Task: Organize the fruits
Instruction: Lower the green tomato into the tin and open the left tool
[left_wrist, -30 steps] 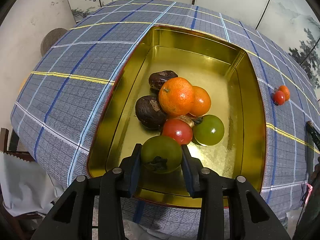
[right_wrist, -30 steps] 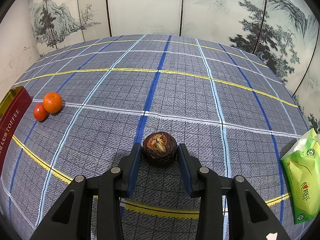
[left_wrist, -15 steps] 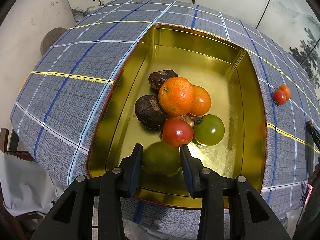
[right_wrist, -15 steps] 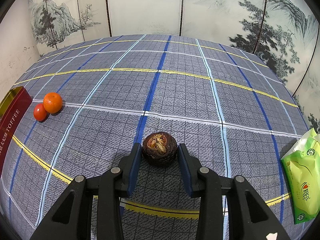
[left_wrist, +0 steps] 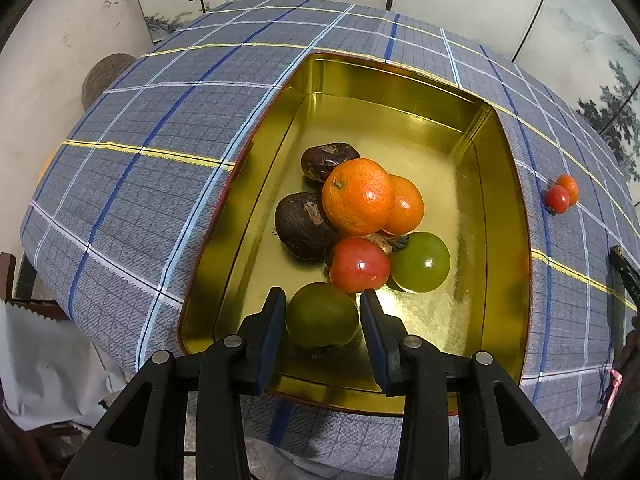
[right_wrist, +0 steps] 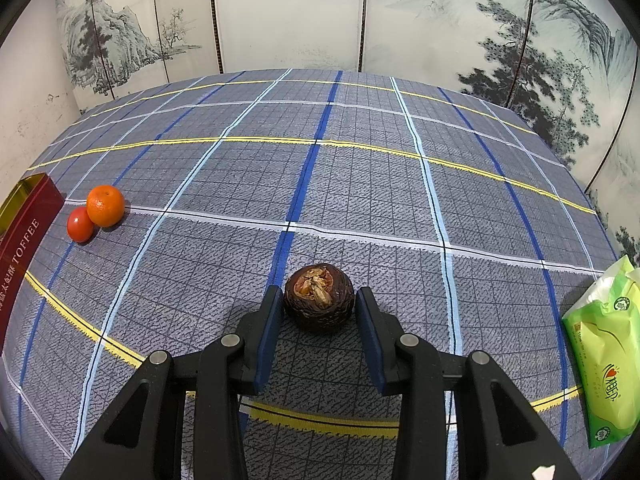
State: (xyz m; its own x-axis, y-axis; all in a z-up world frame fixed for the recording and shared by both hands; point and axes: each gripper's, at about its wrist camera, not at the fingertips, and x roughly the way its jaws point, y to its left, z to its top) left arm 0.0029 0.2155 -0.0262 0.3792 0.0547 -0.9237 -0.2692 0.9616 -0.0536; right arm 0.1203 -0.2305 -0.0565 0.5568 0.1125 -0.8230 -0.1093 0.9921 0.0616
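A gold tin [left_wrist: 502,200] on the checked cloth holds two mandarins [left_wrist: 358,196], two dark wrinkled fruits [left_wrist: 302,226], a red tomato [left_wrist: 358,264] and a green tomato [left_wrist: 422,262]. Another green tomato [left_wrist: 322,318] lies on the tin's floor at its near end, stem turned under, between the slightly parted fingers of my left gripper [left_wrist: 322,294]. On the cloth, my right gripper [right_wrist: 319,291] is shut on a dark wrinkled fruit [right_wrist: 319,298] with a torn orange top. A small mandarin [right_wrist: 105,205] and a red tomato [right_wrist: 80,224] sit loose beside the tin's red side [right_wrist: 24,232].
A green pack of wipes [right_wrist: 608,356] lies at the table's right edge. Painted screen panels [right_wrist: 288,12] stand behind the table. A round brown object [left_wrist: 106,76] sits off the table's left side. The table's near edge runs just below the tin.
The green tomato in the left gripper has rolled over, its stem no longer facing the camera, and sunk a little onto the tin floor. The right gripper and its dark fruit are unchanged.
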